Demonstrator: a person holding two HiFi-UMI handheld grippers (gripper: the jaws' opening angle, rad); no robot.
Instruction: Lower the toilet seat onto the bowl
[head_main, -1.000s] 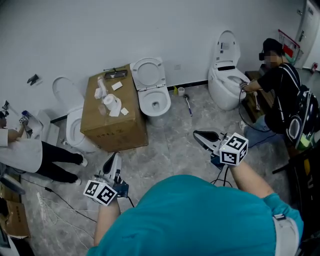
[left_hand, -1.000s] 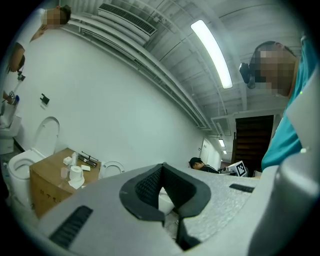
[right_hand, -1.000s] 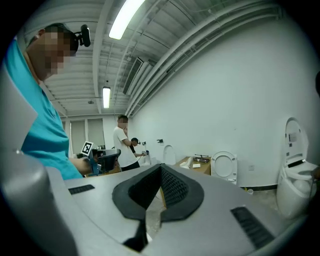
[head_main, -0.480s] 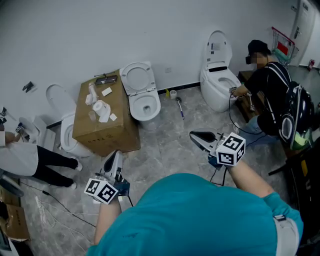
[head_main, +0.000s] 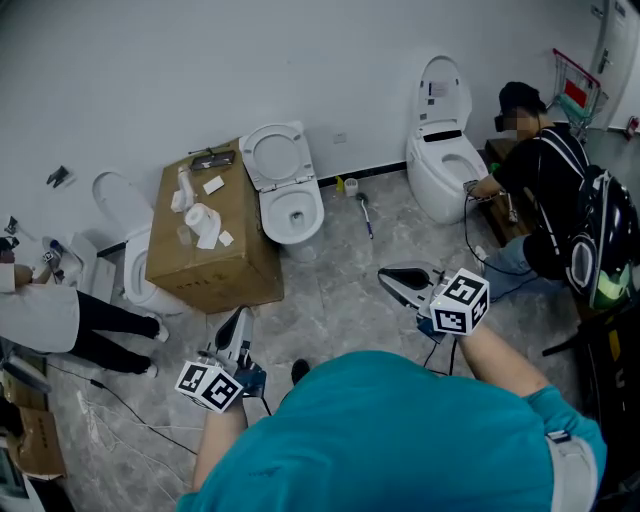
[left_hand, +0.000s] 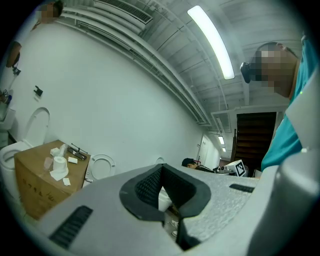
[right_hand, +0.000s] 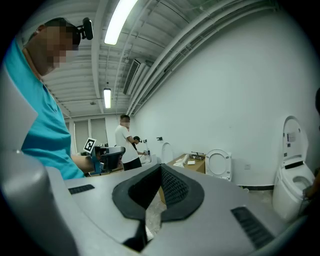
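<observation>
A white toilet (head_main: 292, 212) stands against the far wall with its seat (head_main: 275, 155) raised upright above the bowl. The seat also shows small and upright in the left gripper view (left_hand: 102, 166) and the right gripper view (right_hand: 218, 163). My left gripper (head_main: 237, 322) is held low, well short of the toilet, jaws shut and empty (left_hand: 169, 219). My right gripper (head_main: 393, 278) hovers to the right over the floor, also shut with nothing in it (right_hand: 145, 225). Neither one touches the toilet.
A cardboard box (head_main: 240, 265) carrying a paper roll (head_main: 203, 217) stands left of the toilet. Two more toilets sit at the left (head_main: 135, 255) and right (head_main: 445, 150). One person crouches at the right (head_main: 560, 200), another at the left (head_main: 50, 310). A brush (head_main: 365, 215) and cables (head_main: 110, 420) lie on the floor.
The head view has swung, so the toilet and box now sit further left. Both grippers stay shut and in about the same places. A shoe has come into view below.
</observation>
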